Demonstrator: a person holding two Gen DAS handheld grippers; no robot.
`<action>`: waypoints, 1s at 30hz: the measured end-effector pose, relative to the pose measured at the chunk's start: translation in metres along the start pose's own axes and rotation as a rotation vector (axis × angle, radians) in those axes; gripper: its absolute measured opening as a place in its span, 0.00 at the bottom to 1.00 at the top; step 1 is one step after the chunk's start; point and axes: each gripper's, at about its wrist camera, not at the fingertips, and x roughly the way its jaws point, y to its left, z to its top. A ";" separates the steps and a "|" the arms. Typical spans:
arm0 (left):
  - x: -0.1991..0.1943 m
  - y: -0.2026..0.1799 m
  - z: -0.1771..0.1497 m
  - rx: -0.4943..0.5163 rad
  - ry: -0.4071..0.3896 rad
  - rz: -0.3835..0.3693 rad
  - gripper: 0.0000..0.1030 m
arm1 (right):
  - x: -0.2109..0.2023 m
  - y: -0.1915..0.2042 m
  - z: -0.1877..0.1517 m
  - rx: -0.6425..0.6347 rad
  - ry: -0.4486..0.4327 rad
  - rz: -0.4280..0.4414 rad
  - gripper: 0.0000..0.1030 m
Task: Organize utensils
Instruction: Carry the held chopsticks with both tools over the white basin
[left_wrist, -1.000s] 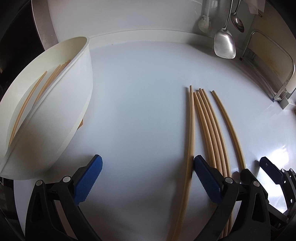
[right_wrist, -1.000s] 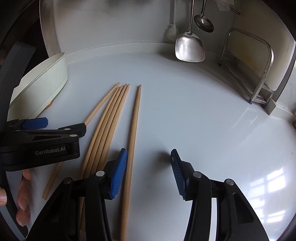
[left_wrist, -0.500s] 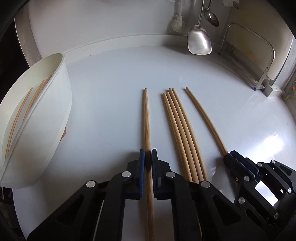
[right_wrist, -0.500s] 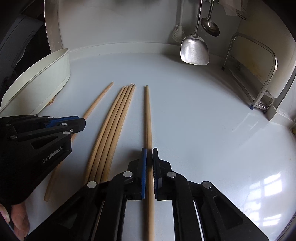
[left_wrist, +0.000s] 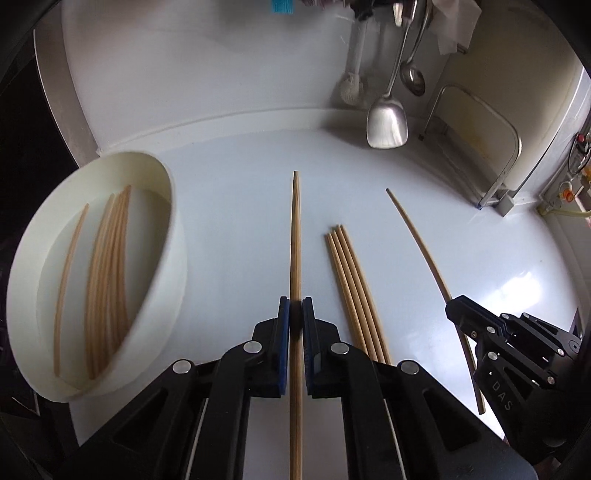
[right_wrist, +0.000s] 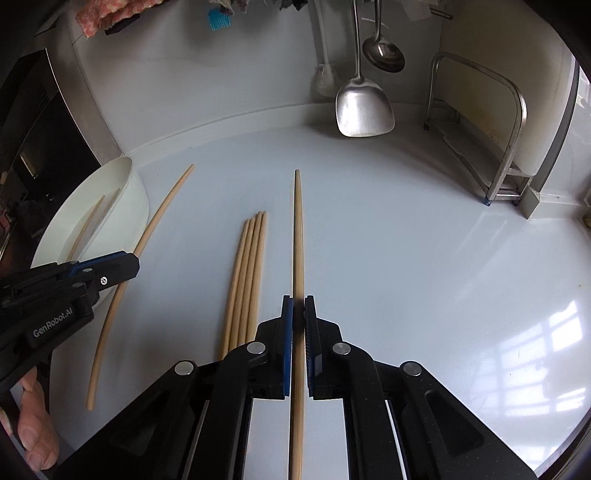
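Both grippers were wide open over the sticks 1 second ago, and now each has pinched 1 stick and lifted it. Held by the left gripper (left_wrist: 296, 314), its jaws narrow, the left stick (left_wrist: 296, 236) points straight out ahead. So does the right stick (right_wrist: 297, 236), squeezed tight in the right gripper (right_wrist: 298, 314). With those 2 gone, 4 sticks (left_wrist: 351, 291) lie side by side on the counter (left_wrist: 229, 206), between the 2 lifted ones.

I think the held sticks should go into the tub (left_wrist: 173, 258) next. It sits just to the left and already has a bunch of sticks inside. After that, 4 will be left to pick up.

Smooth, white and shiny, the counter shows a bright window patch on its right side. At the back wall hang a metal spatula (right_wrist: 364, 107), a ladle (right_wrist: 384, 53) and a white brush (right_wrist: 327, 79). A metal rack (right_wrist: 491, 122) stands in the right corner. At the left edge of the right view, a hand (right_wrist: 33, 424) holds the left gripper's handle.
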 end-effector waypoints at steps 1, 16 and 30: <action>-0.011 0.006 0.005 -0.005 -0.014 -0.005 0.07 | -0.005 0.006 0.004 -0.004 -0.002 0.004 0.06; -0.072 0.172 0.034 -0.102 -0.081 0.103 0.07 | -0.020 0.165 0.068 -0.100 -0.054 0.166 0.06; -0.001 0.253 0.031 -0.109 0.083 0.067 0.07 | 0.066 0.274 0.085 -0.137 0.088 0.192 0.06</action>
